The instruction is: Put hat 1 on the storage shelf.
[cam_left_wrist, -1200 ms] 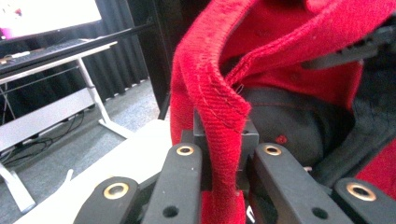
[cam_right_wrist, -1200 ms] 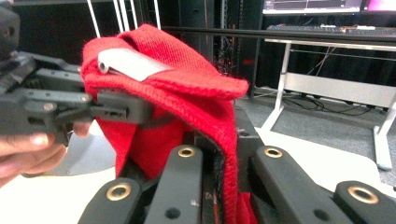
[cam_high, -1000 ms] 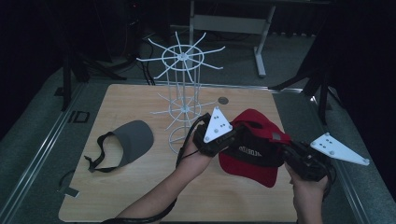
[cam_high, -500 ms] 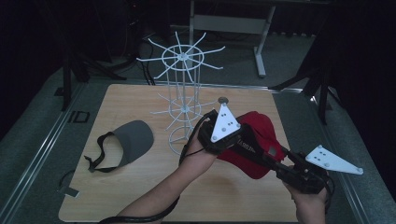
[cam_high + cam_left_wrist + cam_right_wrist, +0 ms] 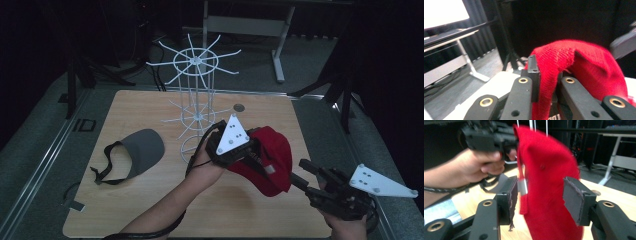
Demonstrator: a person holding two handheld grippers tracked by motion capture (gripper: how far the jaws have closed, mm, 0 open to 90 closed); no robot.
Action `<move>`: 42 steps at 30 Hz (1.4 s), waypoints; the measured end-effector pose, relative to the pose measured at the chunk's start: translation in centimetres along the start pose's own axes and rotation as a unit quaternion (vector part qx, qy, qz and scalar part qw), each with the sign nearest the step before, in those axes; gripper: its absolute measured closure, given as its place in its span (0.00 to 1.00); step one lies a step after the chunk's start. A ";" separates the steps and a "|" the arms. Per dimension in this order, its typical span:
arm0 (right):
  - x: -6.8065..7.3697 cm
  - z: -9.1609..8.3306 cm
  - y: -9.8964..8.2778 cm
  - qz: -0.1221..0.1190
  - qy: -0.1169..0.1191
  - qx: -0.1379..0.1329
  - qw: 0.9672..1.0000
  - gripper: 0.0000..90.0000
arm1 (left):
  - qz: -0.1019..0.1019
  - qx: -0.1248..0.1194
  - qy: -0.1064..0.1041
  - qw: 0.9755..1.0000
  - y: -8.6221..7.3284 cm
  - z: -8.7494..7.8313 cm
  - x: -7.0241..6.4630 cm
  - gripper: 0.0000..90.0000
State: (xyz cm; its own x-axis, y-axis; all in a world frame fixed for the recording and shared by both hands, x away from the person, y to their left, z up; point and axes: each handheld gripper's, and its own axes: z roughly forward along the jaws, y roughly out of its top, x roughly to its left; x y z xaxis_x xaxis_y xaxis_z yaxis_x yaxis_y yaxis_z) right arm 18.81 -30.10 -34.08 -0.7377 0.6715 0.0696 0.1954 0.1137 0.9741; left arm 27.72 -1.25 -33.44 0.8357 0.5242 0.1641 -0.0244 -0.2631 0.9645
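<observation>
A red knitted cap (image 5: 272, 155) hangs from my left gripper (image 5: 247, 152), which is shut on a fold of its edge near the middle of the table. In the left gripper view the red cap (image 5: 586, 65) is pinched between the jaws of the left gripper (image 5: 547, 75). My right gripper (image 5: 298, 172) sits just right of the cap, near the table's front right. Its jaws have just been opening. In the right gripper view the cap (image 5: 544, 157) hangs in the gap of the right gripper (image 5: 540, 195), and neither pad presses on it.
A white wire display rack (image 5: 196, 100) stands at the back middle of the wooden table (image 5: 150, 210). A grey visor (image 5: 142, 150) with a black strap lies at the left. A small round disc (image 5: 239, 107) lies behind the cap. A desk frame (image 5: 250, 25) stands beyond the table.
The right gripper has let go of the cap's right edge, opened, and drawn back toward the lower right. The cap now hangs from the left gripper alone, which has hardly moved.
</observation>
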 end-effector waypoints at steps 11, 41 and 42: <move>-0.4 2.2 0.9 -0.036 -0.019 0.027 0.999 0.56 | 0.043 -0.022 -0.115 0.992 -0.6 -1.7 0.7 0.95; 1.3 4.0 2.8 -0.074 0.018 0.012 0.997 0.98 | 0.023 -0.031 -0.134 0.990 -1.0 -2.3 1.3 0.81; 1.3 4.0 2.8 -0.074 0.015 0.012 0.997 0.98 | 0.023 -0.030 -0.132 0.990 -1.0 -2.5 1.3 0.78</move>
State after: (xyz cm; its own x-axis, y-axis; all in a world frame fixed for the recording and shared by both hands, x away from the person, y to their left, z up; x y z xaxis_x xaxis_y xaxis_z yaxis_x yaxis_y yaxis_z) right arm 20.96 -26.00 -32.12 -0.7789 0.6235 -0.0672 0.0983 0.2272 0.9689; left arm 27.50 1.70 -33.66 0.9473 0.2794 0.1566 -0.0926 -0.2291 0.9690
